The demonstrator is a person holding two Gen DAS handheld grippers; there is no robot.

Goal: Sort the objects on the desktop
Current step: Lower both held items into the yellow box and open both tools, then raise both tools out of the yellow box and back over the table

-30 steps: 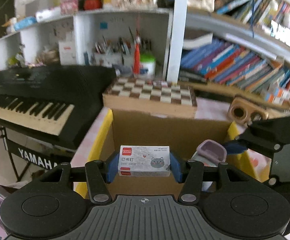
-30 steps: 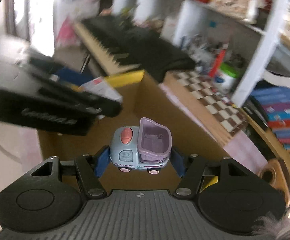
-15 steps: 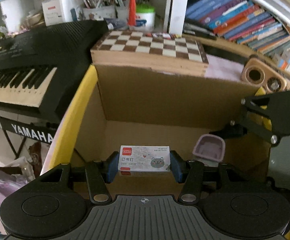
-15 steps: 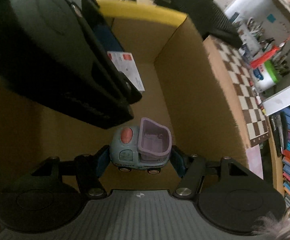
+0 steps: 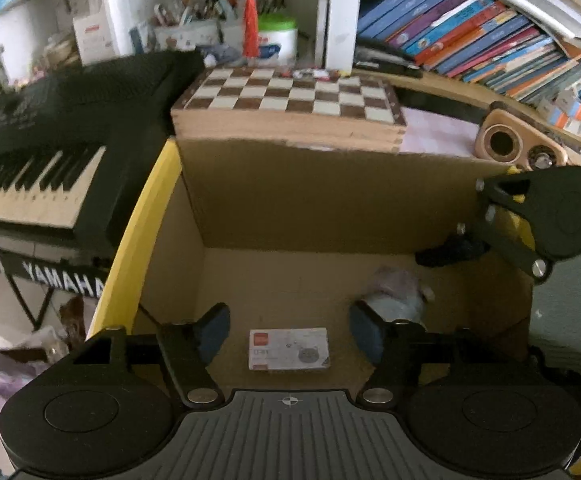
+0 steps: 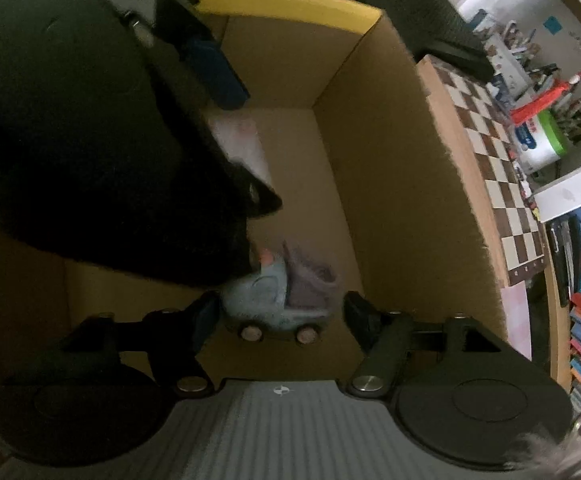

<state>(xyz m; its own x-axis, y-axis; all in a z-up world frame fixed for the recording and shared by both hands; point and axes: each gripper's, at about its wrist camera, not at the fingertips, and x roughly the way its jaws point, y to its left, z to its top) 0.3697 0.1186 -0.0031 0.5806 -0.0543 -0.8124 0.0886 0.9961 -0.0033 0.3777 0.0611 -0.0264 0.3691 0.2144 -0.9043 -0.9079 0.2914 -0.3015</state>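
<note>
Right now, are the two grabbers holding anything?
Nothing is held. The left gripper is opening above the staple box; the right gripper is opening, its pads apart from the toy truck.

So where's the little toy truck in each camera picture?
Left wrist: toy truck, blurred, lower right on the box floor, beyond the left claw's right finger.
Right wrist: toy truck, bottom centre, between the right claw's opening fingers.
Shared landmark: chessboard behind the cardboard box.
</note>
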